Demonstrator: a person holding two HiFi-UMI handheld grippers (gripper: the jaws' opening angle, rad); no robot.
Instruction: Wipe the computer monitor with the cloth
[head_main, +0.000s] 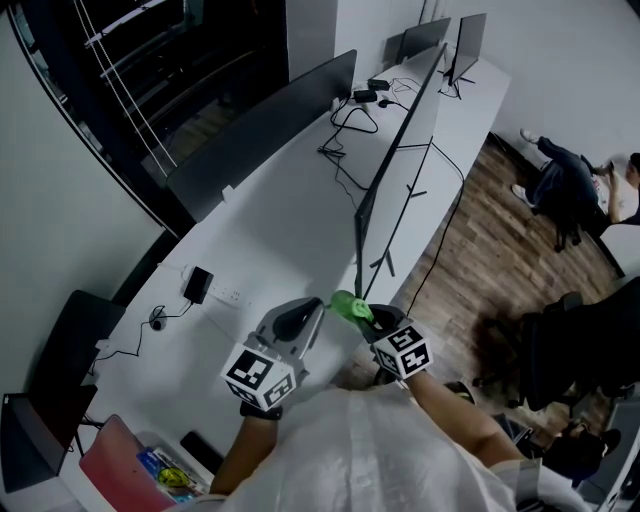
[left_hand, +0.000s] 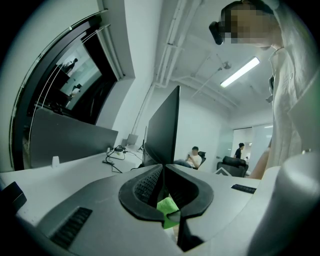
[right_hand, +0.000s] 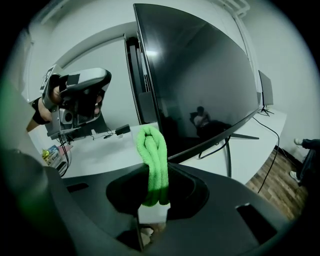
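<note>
The person stands at the near end of a long white surface (head_main: 270, 230), and the monitor (head_main: 395, 150) is seen from there almost edge-on, very thin, on a slim stand (right_hand: 227, 145). The right gripper (right_hand: 152, 195) has its jaws pinching the green cloth (right_hand: 151, 155). The cloth is bunched into a thick loop which stands up out of the jaws, just beside the near lower corner of the dark screen. I cannot tell if it touches the glass already. The left gripper (left_hand: 162, 175) is close at the other side, its jaws pressed together with nothing between them.

I see several things that can go wrong from here. The cloth is held only by its lower part, so when it drags over the screen the friction may pull it out of the jaws, I think. The loop is also narrow, so each stroke will clean only a thin band, and some parts may be missed. If the person pushes too deep, the hard ends of the jaws can reach the glass behind the soft cloth and mark it. The monitor looks light and its stand is thin, so a strong push may tilt it or slide it over the surface, and the cables (head_main: 345, 150) beyond may be pulled with it. The left gripper, shut and hard, can also knock the edge of the screen because it is so near.
</note>
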